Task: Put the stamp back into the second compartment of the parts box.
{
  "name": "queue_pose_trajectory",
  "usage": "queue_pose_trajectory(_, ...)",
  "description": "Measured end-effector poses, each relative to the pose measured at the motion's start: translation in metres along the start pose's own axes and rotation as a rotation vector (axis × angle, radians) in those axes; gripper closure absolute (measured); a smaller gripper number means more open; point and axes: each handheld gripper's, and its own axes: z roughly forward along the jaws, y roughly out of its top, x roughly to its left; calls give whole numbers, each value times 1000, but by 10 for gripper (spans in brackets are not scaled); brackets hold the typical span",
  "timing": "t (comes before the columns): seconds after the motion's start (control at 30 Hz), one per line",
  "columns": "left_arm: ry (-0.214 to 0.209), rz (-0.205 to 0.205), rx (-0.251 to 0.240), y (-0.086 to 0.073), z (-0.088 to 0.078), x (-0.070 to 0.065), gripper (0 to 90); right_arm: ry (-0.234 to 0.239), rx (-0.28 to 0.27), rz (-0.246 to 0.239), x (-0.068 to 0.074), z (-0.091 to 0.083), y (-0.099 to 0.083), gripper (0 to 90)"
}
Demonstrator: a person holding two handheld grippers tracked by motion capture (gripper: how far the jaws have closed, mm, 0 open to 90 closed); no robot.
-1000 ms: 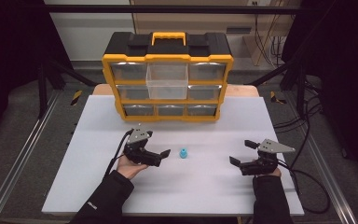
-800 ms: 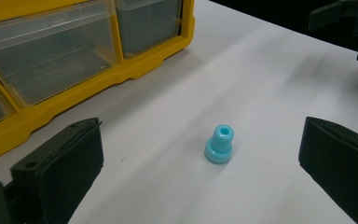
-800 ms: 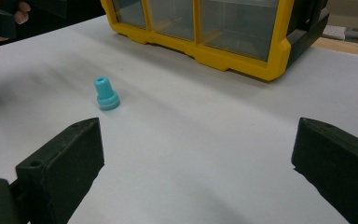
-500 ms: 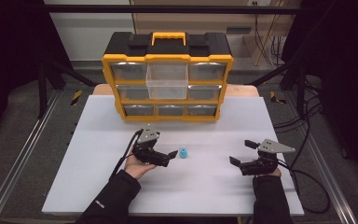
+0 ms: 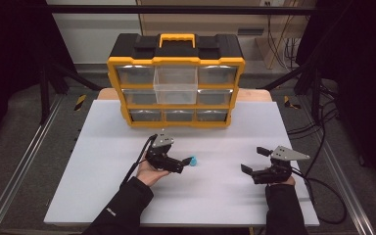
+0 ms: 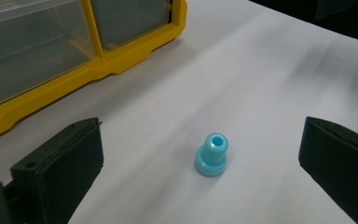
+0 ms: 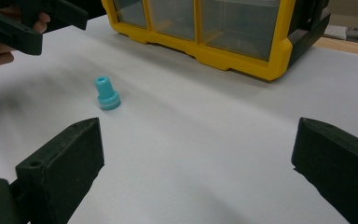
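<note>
A small light-blue plastic piece (image 5: pixel 193 160) with a round flange and a hollow neck stands upright on the white table (image 5: pixel 127 196). My left gripper (image 5: pixel 185 162) is open right beside it, on its left. In the left gripper view the piece (image 6: pixel 211 155) stands between and just ahead of the spread jaws of that gripper (image 6: pixel 200 135), touching neither. My right gripper (image 5: pixel 253 160) rests open near the table's right side, well apart from the piece. Its own view shows the piece (image 7: pixel 107 93) to the far left, the open right gripper (image 7: pixel 196 140), and the left gripper (image 7: pixel 23 23) beyond.
A yellow and black drawer organizer (image 5: pixel 176 54) stands at the table's back, its clear top middle drawer (image 5: pixel 175 84) pulled out. Its yellow base (image 6: pixel 98 65) lies just left of my left gripper's path. Cables trail off both grippers.
My left gripper has moved right across the table until its open jaws reach the blue piece. The right gripper and the piece have stayed put.
</note>
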Motion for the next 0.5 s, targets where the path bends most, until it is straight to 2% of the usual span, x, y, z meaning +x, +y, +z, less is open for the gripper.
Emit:
queue_pose_trajectory(0.2,0,1,15,2,9,-1,0,0,-1,0,0,0,0,27)
queue_pose_trajectory(0.5,6,4,66,0,25,-2,0,-1,-2,-1,0,0,0,27)
